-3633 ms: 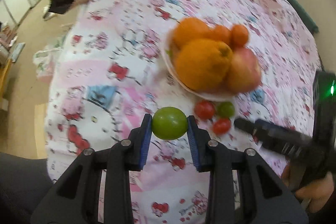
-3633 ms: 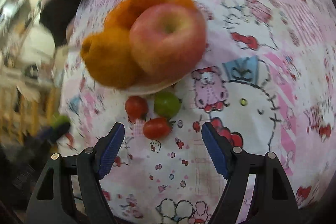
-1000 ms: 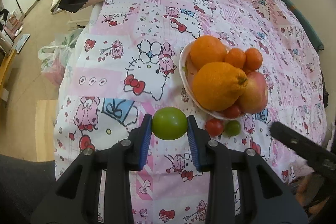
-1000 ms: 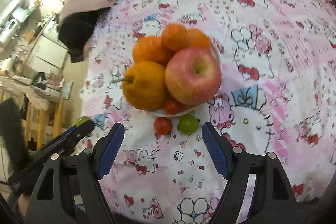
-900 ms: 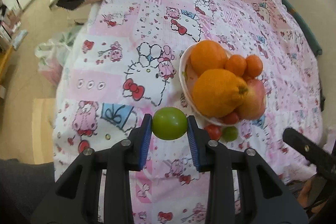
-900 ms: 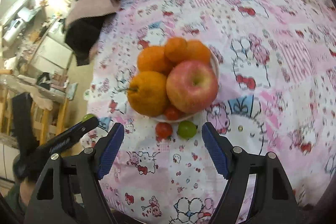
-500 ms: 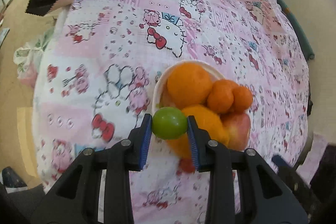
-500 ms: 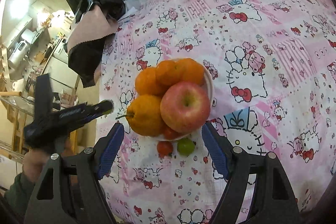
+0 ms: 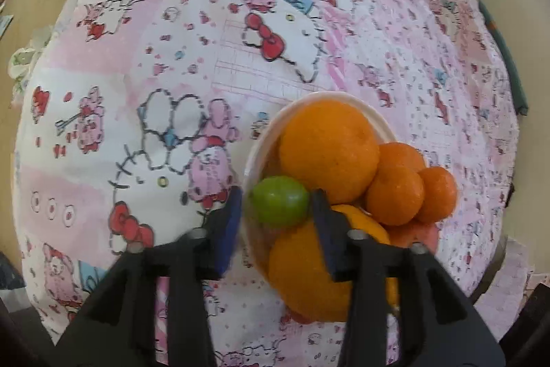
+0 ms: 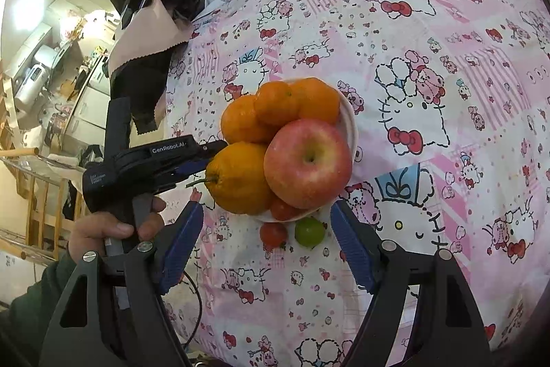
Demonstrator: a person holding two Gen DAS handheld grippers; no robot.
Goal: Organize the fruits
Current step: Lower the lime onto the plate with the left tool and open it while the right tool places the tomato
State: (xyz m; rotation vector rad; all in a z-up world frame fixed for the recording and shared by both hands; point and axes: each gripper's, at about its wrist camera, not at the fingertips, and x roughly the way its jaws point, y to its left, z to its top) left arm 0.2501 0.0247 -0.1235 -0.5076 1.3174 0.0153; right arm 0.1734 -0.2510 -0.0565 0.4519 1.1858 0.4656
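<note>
My left gripper [image 9: 276,207] is over the left rim of the white bowl [image 9: 254,157]. The green tomato [image 9: 279,201] sits between its pads, with a gap at the left pad, so the jaws have parted. The bowl holds oranges [image 9: 326,150], a large citrus [image 10: 239,181] and a red apple [image 10: 307,167]. My right gripper [image 10: 266,243] is open and empty, held back above a red cherry tomato [image 10: 273,234] and a second green tomato [image 10: 309,231] on the cloth beside the bowl. The left gripper also shows in the right wrist view [image 10: 206,157].
A pink cartoon-print cloth [image 10: 429,64] covers the table. A black and pink fabric [image 10: 144,33] lies at the far left corner. A red tomato [image 10: 283,208] rests at the bowl's near edge. The table edge and floor lie to the left.
My left gripper carried the green tomato from the table's left side to the bowl's rim and its jaws have loosened. The right gripper pulled back and higher.
</note>
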